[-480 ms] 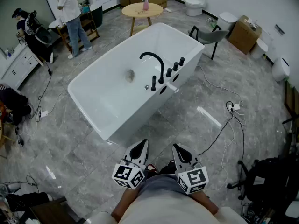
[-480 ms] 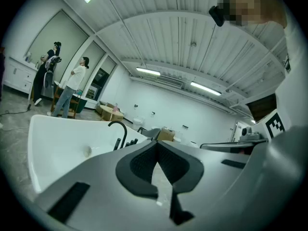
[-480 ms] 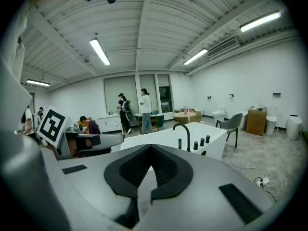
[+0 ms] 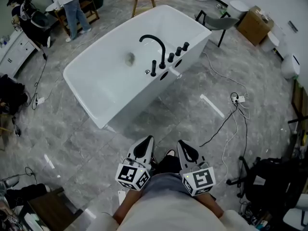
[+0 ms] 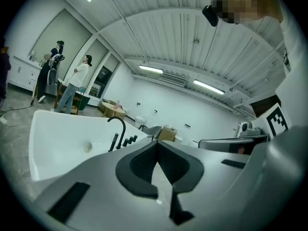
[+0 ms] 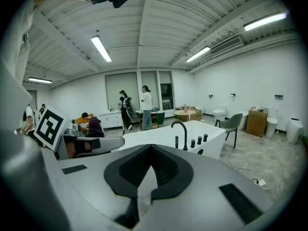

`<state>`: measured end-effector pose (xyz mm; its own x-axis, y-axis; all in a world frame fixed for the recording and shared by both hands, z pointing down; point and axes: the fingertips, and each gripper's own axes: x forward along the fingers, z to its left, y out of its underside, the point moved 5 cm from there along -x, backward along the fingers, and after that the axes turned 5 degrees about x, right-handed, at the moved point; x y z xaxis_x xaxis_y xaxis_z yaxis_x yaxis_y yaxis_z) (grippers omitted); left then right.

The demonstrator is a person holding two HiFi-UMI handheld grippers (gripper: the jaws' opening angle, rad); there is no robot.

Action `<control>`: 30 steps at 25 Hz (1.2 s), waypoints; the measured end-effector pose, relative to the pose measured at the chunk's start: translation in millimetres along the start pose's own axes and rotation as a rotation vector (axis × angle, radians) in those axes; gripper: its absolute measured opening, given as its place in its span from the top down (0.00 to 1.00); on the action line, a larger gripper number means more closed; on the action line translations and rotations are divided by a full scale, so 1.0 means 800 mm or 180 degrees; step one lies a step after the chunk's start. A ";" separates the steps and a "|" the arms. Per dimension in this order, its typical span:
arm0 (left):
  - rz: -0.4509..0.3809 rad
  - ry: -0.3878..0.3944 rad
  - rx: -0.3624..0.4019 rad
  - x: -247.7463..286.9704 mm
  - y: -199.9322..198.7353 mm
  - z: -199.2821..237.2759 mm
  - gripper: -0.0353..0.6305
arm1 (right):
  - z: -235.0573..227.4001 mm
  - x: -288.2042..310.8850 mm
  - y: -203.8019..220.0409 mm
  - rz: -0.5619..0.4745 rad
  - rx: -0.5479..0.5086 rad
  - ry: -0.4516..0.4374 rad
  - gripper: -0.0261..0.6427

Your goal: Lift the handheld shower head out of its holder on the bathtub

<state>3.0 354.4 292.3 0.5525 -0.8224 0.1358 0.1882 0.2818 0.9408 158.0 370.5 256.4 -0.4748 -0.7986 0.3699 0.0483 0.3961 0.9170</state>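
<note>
Holds left gripper (image 4: 143, 149) shut and empty, close to the body. Must reach forward, well across open floor, to the handheld shower head (image 4: 153, 68), upright in its holder on the bathtub (image 4: 96, 86) rim beside the faucet (image 4: 155, 42). Holds right gripper (image 4: 186, 152) shut and empty too. Probably favours the left, more directly in line.

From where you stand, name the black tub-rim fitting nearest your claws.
The slim upright rod at the row's end, beside the arched spout; the three knobs sit farther along.
</note>
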 end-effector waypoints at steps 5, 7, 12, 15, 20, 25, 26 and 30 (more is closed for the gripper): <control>-0.0022 -0.0005 0.0174 0.021 -0.012 -0.035 0.94 | -0.038 -0.012 -0.010 -0.0114 0.0064 -0.0056 0.93; -0.0027 0.0016 0.0274 0.035 -0.017 -0.048 0.94 | -0.054 -0.014 -0.013 -0.0167 0.0082 -0.0099 0.93; -0.0026 -0.0037 0.0504 0.066 -0.024 -0.078 0.94 | -0.086 -0.024 -0.018 -0.0267 0.0111 -0.0272 0.93; -0.0139 -0.0099 0.0670 0.079 -0.022 -0.095 0.94 | -0.099 -0.028 -0.015 -0.0296 0.0123 -0.0440 0.93; -0.0180 -0.0216 0.0741 0.084 -0.018 -0.112 0.94 | -0.113 -0.034 -0.005 -0.0288 0.0181 -0.0499 0.93; -0.0162 -0.0298 0.0730 0.087 -0.012 -0.109 0.94 | -0.122 -0.028 -0.001 -0.0292 0.0251 -0.0515 0.93; -0.0149 -0.0297 0.0712 0.089 -0.010 -0.108 0.94 | -0.122 -0.028 0.000 -0.0280 0.0246 -0.0524 0.93; -0.0123 -0.0258 0.0671 0.101 -0.009 -0.106 0.94 | -0.126 -0.020 -0.003 -0.0245 0.0240 -0.0510 0.93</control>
<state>115.5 327.6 270.3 0.4794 -0.8700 0.1149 0.0296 0.1469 0.9887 254.1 336.5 263.1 -0.6087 -0.7478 0.2651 -0.0567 0.3743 0.9256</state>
